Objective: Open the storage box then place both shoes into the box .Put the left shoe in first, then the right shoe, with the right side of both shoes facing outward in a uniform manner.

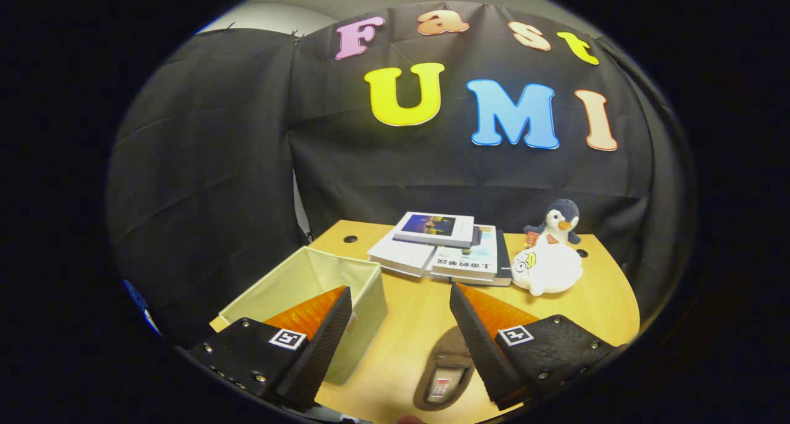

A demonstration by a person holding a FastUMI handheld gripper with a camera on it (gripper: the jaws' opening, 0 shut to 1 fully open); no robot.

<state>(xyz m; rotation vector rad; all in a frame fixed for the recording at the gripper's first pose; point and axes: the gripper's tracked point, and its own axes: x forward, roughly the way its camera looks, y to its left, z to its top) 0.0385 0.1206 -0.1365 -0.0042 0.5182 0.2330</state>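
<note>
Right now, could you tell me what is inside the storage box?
The storage box stands open; its pale inner walls show and no shoe lies in the part seen. One finger of the open gripper covers its near corner. A shoe lies between the fingers.

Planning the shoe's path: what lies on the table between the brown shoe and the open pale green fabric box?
Bare wooden table separates the brown shoe, lying between the open fingers, from the pale green fabric box, per the gripper view.

Even overhead light fell warm on the surface [419, 313], the cloth wall stayed dim, focus was sharp, and fisheye distortion bent everything toward the rim.
</note>
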